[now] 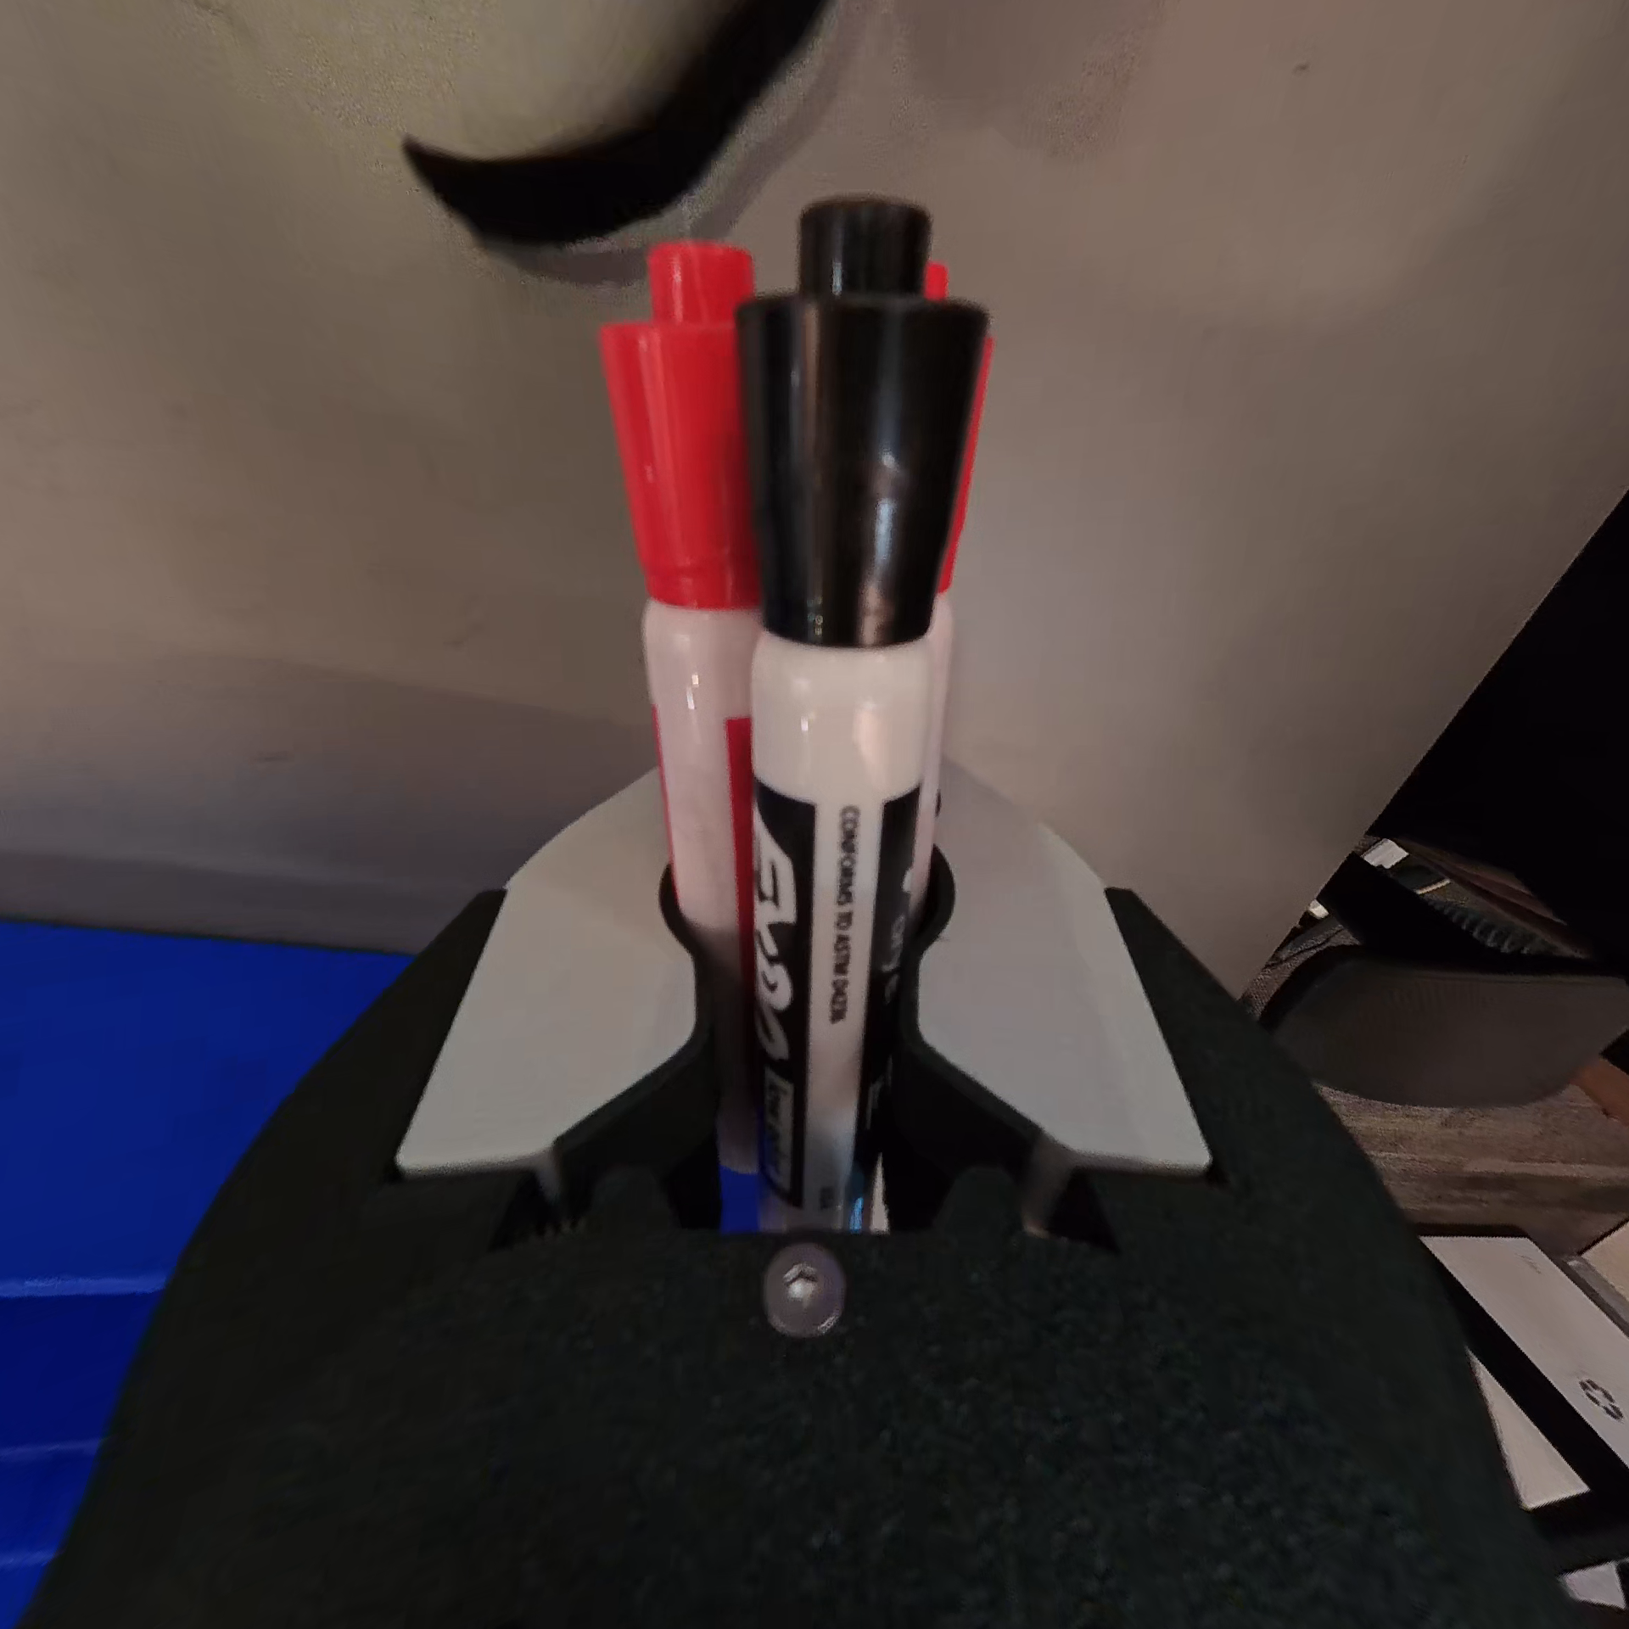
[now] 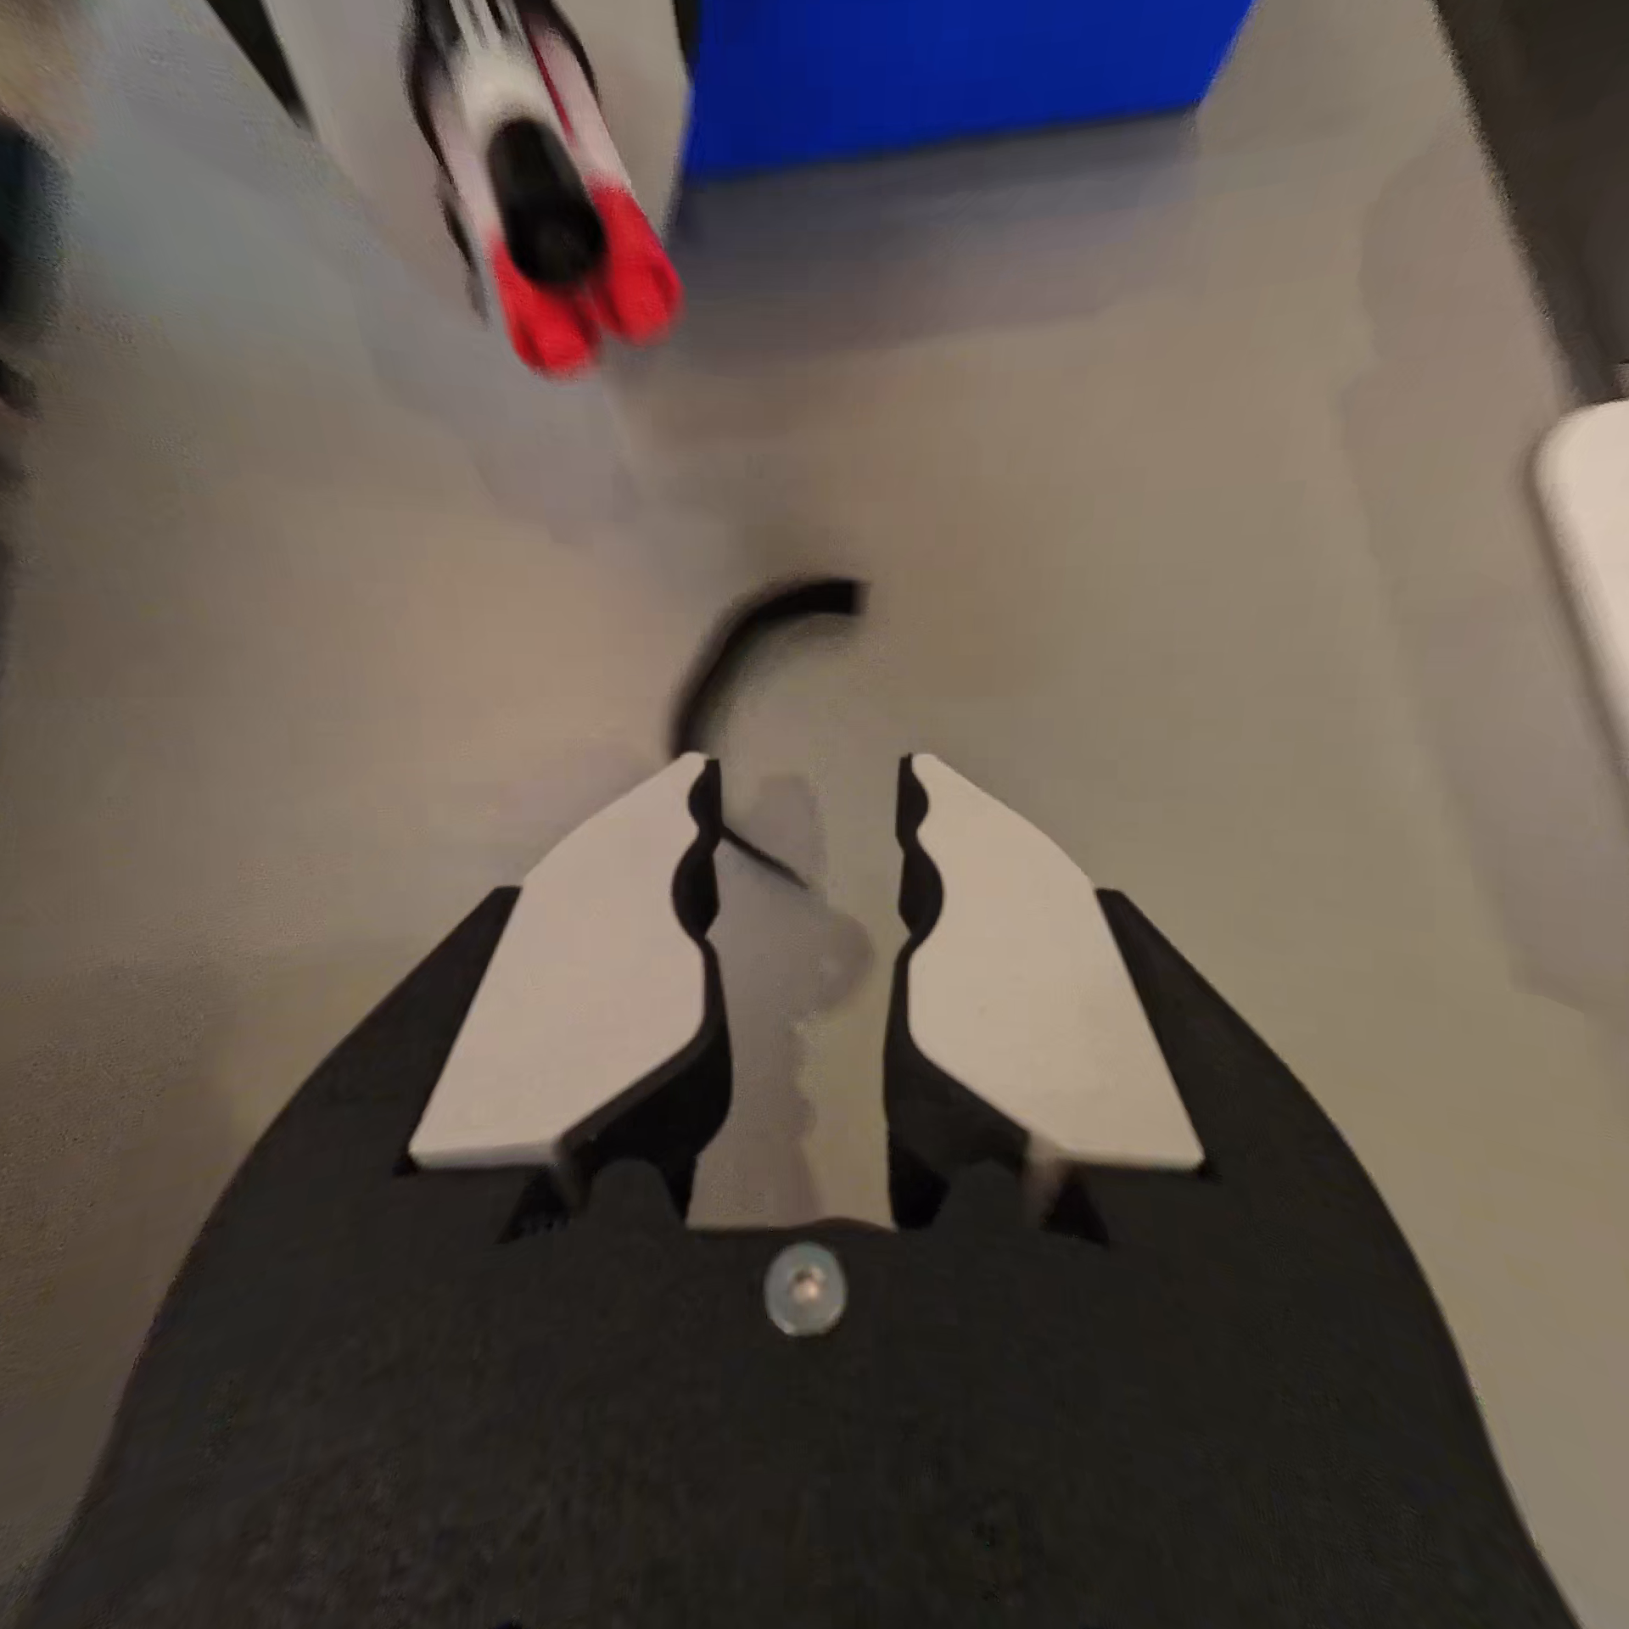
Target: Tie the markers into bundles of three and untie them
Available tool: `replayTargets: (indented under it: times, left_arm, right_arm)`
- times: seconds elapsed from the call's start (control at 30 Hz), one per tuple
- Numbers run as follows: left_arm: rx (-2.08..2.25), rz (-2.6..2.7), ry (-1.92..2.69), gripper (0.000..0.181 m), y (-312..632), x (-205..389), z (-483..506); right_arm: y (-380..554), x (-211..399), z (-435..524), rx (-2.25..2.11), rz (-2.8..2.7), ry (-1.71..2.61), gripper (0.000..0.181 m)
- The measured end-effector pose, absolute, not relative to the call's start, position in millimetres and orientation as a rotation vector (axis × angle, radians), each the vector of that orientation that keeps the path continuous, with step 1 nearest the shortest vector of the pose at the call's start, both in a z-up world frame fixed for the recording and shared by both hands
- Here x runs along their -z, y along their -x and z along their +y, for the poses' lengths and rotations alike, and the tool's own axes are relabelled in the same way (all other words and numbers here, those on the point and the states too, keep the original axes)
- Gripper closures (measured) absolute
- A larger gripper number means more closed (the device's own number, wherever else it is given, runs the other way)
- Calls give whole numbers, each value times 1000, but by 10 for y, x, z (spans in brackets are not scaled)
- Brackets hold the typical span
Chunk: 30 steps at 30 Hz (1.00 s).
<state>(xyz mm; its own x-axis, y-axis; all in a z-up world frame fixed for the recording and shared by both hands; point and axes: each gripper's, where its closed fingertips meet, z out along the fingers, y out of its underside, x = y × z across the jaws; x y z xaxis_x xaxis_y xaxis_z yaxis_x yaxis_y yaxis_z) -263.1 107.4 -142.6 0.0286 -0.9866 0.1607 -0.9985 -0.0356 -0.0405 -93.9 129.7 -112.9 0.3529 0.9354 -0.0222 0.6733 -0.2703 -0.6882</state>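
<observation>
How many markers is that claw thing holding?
3, as far as shows. All sit clamped together in the left gripper: a black-capped marker in front, a red-capped marker at its left, and a second red one mostly hidden behind it.

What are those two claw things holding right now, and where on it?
The left gripper clamps three markers, one black-capped and two red-capped, around their white barrels, caps pointing away. The right gripper is open and holds nothing; a black strap lies just ahead.
</observation>
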Motion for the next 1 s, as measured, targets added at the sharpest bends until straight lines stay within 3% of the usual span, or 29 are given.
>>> replayTargets:
  times: [0.07,0.17,0.37,0.57,0.67,0.83,0.93,1.0]
  left_arm:
    - [-216,-2126,-2194,138,2635,1429,1061]
    - [-224,-2126,-2199,138,2632,1432,1028]
    - [-204,-2133,-2208,138,2688,1449,993]
    - [-162,-2141,-2199,139,2749,1402,1014]
    - [-153,-2151,-2207,138,2762,1308,1024]
    - [-159,-2147,-2246,138,2832,1151,1004]
    - [-171,-2130,-2256,138,2901,1108,964]
    - [-176,-2125,-2249,138,2929,1110,939]
  right_arm:
    - [722,1136,1310,-379,-1530,2066,140]
    - [782,1252,1012,-566,-1667,2171,121]
    - [1194,1520,706,-733,-1536,2133,118]
    - [1439,1626,961,-439,-1519,1918,128]
    - [1627,1743,1057,-537,-1491,2008,116]
    - [1974,1677,1149,-992,-1201,2167,141]
    - [1988,1777,1240,-899,-1175,2241,148]
    - [1938,1908,1247,-751,-1269,2277,168]
